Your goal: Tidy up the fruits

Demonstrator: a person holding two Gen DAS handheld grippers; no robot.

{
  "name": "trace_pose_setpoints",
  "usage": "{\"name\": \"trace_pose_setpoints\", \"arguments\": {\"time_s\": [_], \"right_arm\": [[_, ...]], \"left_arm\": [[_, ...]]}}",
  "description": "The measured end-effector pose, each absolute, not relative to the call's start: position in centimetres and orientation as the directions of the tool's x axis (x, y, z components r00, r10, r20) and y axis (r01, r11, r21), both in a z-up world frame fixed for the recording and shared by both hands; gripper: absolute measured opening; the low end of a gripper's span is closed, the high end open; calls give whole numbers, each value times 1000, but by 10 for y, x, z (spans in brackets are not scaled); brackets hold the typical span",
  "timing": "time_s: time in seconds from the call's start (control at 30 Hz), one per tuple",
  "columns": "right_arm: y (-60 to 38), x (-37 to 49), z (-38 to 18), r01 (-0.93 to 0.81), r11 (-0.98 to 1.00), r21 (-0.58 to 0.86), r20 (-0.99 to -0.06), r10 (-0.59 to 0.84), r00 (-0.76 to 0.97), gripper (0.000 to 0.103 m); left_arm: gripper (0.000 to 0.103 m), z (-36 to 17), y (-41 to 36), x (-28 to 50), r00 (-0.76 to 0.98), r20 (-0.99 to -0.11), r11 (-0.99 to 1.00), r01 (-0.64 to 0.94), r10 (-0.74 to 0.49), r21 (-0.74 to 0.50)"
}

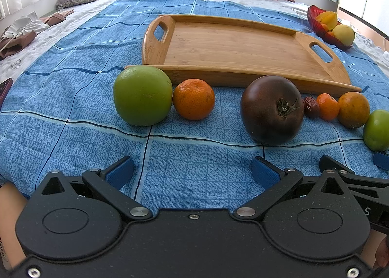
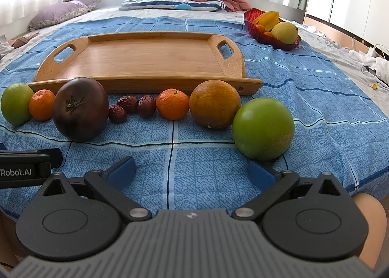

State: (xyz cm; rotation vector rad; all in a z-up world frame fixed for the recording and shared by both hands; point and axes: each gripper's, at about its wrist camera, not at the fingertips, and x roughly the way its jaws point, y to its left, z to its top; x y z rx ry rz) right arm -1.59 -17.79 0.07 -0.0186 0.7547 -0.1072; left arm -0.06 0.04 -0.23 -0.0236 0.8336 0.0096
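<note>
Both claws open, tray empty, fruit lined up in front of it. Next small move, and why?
Probably ease the right claw forward and rightward to straddle the near green fruit. It lies closest to that claw, just past its right finger, the jaws stand wide open with nothing between them, and the wooden tray behind the row holds nothing yet. The left claw can wait.

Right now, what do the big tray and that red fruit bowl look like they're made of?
Tray: looks like bamboo or light wood, smooth matte finish, with visible strip grain and cut-out handles. Red bowl: probably glass or clear plastic, translucent, glossy and ribbed; the pictures can't tell which.
</note>
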Motion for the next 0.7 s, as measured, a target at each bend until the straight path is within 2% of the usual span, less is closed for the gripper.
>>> {"name": "trace_pose_setpoints", "arguments": {"time_s": [0.4, 0.53, 0.7], "right_arm": [[-180, -16, -2, 96, 995, -41, -684, -98, 723, 103], [-179, -22, -3, 97, 994, -43, -659, -101, 745, 103], [-172, -37, -10, 135, 990, -50, -583, -139, 800, 103]], "left_arm": [[103, 0, -2, -3, 682, -731, 1000, -20, 6, -10], [103, -2, -2, -4, 707, -707, 1000, -29, 15, -9], [103, -7, -6, -8, 744, -667, 999, -44, 40, 10]]}}
